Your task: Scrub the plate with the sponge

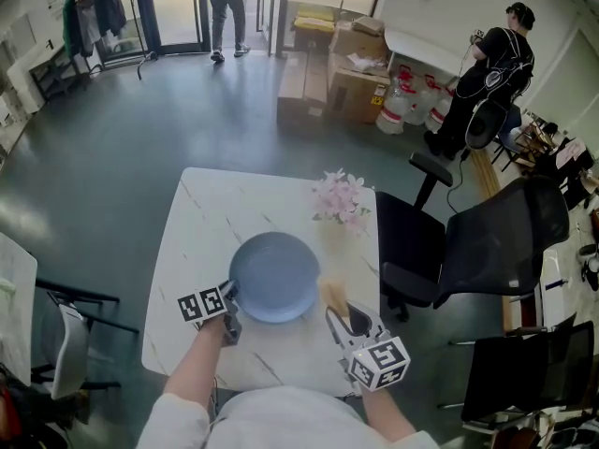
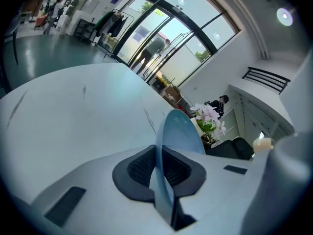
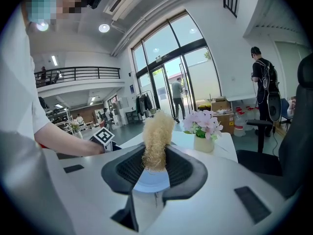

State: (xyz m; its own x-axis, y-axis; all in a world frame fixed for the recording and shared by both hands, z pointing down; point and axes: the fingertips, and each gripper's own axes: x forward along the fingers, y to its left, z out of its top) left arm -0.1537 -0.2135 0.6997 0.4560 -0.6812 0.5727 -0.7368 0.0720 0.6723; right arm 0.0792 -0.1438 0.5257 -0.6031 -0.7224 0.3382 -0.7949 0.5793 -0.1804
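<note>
The left gripper (image 2: pixel 159 174) has its jaws squeezed shut on the near rim of the round blue plate (image 2: pixel 179 130). From these jaws the plate runs straight ahead, and it shows thin and on its side in the left gripper view. In the head view the plate (image 1: pixel 274 276) sits over the middle of the white marble worktop (image 1: pixel 211 215), just ahead of both sets of jaws. I cannot tell if its rim is lifted off the worktop.

The right gripper (image 3: pixel 155 166) has its jaws clamped on the yellow scratchy sponge (image 3: pixel 157 137). The sponge pokes out past the tips of these jaws. A bit of the blue plate shows low between them, under the sponge. In the head view the sponge (image 1: pixel 334 297) is just beside the plate's right rim. I cannot tell if they touch.

Far ahead of the right jaws, at the back of the worktop, stands a small pot of pink flowers (image 1: pixel 342 197). Off to the right of the right jaws, beside the worktop, is a black office chair (image 1: pixel 487 241).
</note>
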